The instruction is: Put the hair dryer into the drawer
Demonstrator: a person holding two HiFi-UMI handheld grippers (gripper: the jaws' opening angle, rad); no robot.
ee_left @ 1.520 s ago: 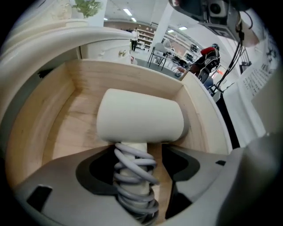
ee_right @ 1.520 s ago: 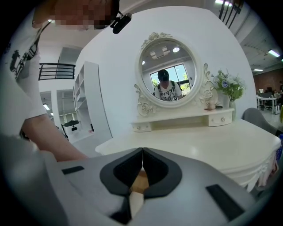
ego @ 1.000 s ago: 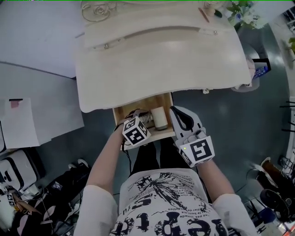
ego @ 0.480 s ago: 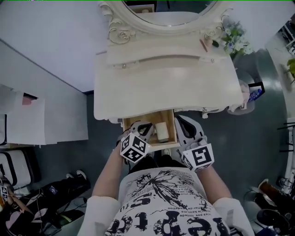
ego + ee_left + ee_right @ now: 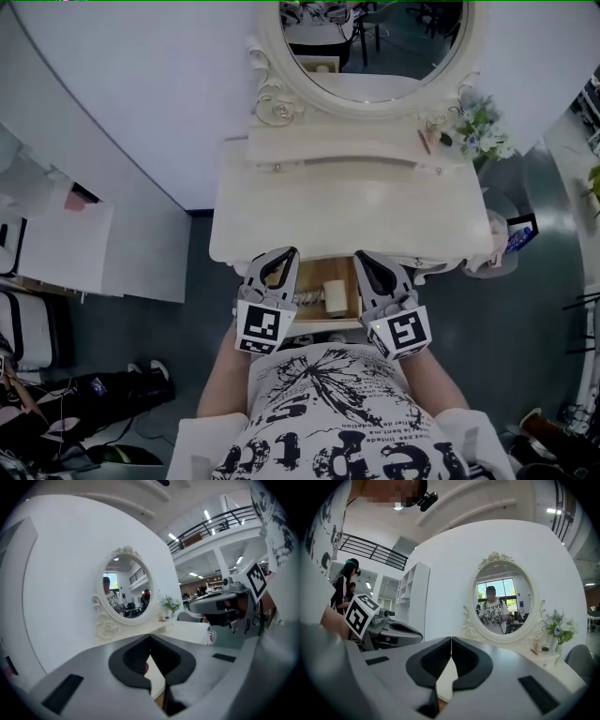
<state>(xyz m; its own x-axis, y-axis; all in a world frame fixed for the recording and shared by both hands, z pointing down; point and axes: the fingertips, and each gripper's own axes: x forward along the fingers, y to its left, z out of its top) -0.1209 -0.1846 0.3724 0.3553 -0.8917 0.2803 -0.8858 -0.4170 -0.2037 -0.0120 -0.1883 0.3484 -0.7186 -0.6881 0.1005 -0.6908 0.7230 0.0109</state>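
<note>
Both jaw pairs are sitting closed on nothing, the grey left gripper (image 5: pixel 287 253) hovering over the left wall of the open pale-wood drawer (image 5: pixel 324 325), the grey right gripper (image 5: pixel 360 256) over its right wall. What seems to be the cream cylindrical hair dryer (image 5: pixel 332 296) is lying inside, equally near both.

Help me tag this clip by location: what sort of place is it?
Probably a mock dressing corner inside a large hall, not a home. A white dressing table with an ornate oval mirror stands against a white wall, while the left gripper view shows a mezzanine railing and strip lights.
</note>
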